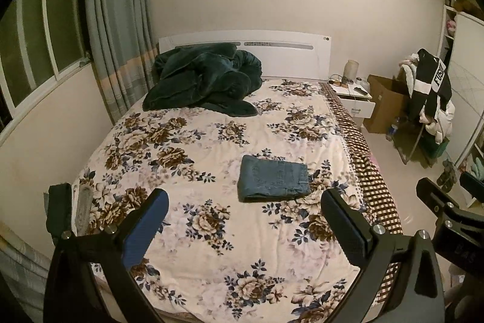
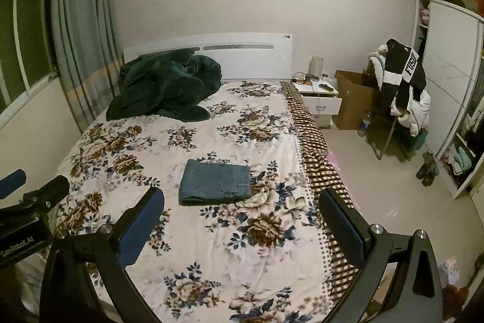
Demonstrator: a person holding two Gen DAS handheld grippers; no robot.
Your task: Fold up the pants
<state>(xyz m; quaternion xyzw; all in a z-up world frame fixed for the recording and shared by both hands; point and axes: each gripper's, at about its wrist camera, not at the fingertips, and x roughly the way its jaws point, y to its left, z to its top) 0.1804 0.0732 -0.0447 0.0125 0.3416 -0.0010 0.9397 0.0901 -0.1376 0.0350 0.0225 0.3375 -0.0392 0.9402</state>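
The blue jeans [image 1: 273, 178] lie folded into a flat rectangle on the floral bedspread [image 1: 187, 141], a little right of the bed's middle. In the right wrist view the same jeans [image 2: 215, 182] sit just left of centre. My left gripper [image 1: 244, 203] hangs above the near part of the bed, short of the jeans, jaws wide apart with nothing between them. My right gripper [image 2: 241, 202] is likewise open and empty, held back from the jeans. Each gripper shows at the edge of the other's view: the right gripper [image 1: 444, 202] and the left gripper [image 2: 33, 186].
A dark green blanket [image 1: 202, 80] is heaped by the white headboard [image 1: 290, 56]. A window and curtains [image 1: 118, 29] line the left wall. To the right stand a nightstand [image 1: 354, 99], a cardboard box [image 1: 384, 105], a clothes-draped chair [image 1: 429, 93] and a wardrobe [image 2: 447, 99].
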